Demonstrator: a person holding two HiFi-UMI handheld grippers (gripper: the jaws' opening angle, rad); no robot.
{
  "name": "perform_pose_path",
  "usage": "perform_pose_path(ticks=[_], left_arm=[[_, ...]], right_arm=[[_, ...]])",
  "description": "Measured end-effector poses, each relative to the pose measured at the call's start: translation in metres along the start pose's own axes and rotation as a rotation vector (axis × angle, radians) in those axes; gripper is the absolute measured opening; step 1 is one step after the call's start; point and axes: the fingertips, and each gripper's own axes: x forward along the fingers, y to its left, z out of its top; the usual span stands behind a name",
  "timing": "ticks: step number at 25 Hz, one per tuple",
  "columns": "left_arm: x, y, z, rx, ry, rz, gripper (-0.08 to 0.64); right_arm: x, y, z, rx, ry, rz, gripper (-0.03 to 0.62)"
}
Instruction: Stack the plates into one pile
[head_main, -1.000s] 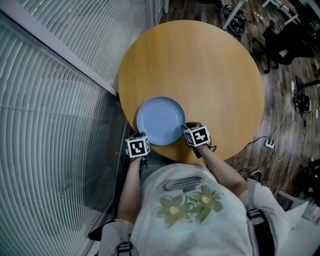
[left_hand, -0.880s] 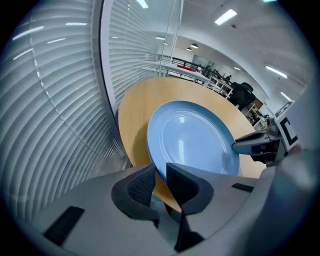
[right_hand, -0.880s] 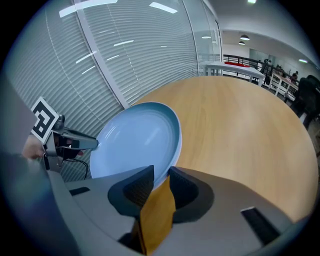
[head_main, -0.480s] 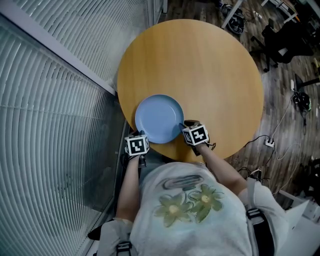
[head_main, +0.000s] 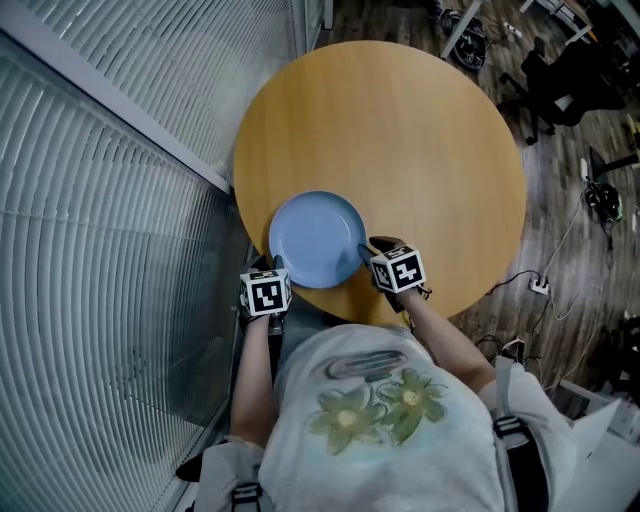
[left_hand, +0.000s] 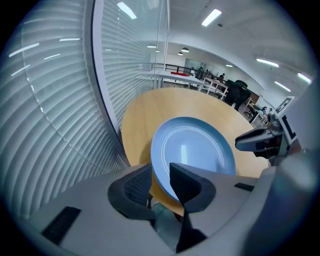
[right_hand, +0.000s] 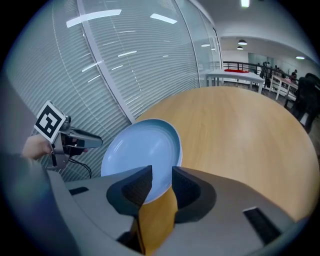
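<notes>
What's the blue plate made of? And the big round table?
The plate looks like glazed ceramic, though it could be hard plastic: it is smooth and glossy, with a bright streak of light reflected on it. The table looks like wood or a wood-look laminate: it is warm tan with fine straight grain lines and only a soft shine.

Both forearms are tucked close in front of the torso, each holding its tool low. The left hand-held gripper (head_main: 272, 268) has jaws opening, with the plate (head_main: 318, 238) rim loose between them. The right hand-held gripper (head_main: 367, 252) is opening too, the same rim between its jaws.
</notes>
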Motion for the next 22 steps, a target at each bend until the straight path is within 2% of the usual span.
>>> perform_pose_path(ticks=[6, 8, 12, 14, 18, 22], left_arm=[[-0.031, -0.023, 0.037, 0.028, -0.145, -0.065, 0.115], [-0.04, -0.029, 0.048, 0.041, -0.197, -0.084, 0.107], [-0.049, -0.04, 0.064, 0.053, -0.308, -0.117, 0.077], [-0.061, -0.05, 0.071, 0.074, -0.352, -0.142, 0.054], [-0.089, -0.074, 0.08, 0.132, -0.405, -0.21, 0.027], [-0.11, -0.104, 0.081, 0.179, -0.417, -0.372, 0.018]], right_arm=[[-0.029, 0.01, 0.033, -0.122, -0.11, -0.021, 0.125], [-0.037, 0.016, 0.043, -0.144, -0.149, -0.02, 0.094], [-0.044, 0.027, 0.053, -0.178, -0.211, -0.003, 0.073], [-0.055, 0.038, 0.061, -0.193, -0.245, 0.029, 0.067], [-0.083, 0.069, 0.074, -0.232, -0.312, 0.155, 0.055], [-0.098, 0.093, 0.085, -0.267, -0.347, 0.226, 0.049]])
